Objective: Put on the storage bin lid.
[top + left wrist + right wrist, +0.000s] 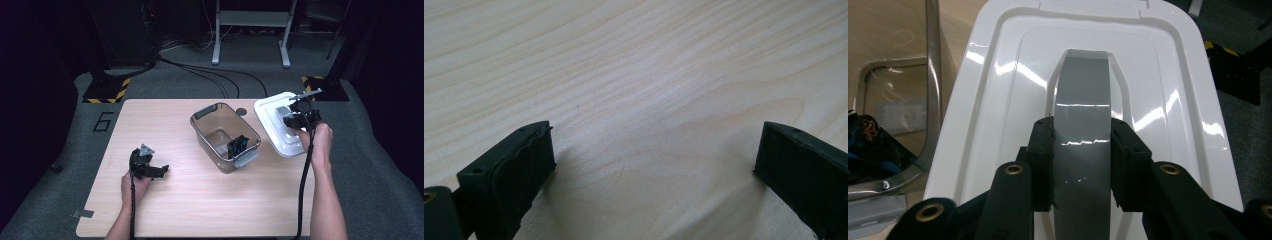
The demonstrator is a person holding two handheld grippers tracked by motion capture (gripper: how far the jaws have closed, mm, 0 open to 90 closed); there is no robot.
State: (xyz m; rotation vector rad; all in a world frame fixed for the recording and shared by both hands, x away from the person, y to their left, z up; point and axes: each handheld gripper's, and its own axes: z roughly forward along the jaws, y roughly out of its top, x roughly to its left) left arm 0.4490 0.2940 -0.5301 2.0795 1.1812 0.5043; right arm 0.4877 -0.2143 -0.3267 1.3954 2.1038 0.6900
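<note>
Right gripper [1082, 165] has its jaws clamped on the grey handle [1083, 105] of the white lid [278, 125], which lies at the table's [200, 210] far right edge, just right of the clear bin [225, 136]. Left of the bin, well apart, the left gripper [654, 165] rests low over bare wood, jaws spread wide, grasping nothing.

Grey carpet floor [165, 82] with black cables [210, 72], beyond the wooden table [200, 200].
</note>
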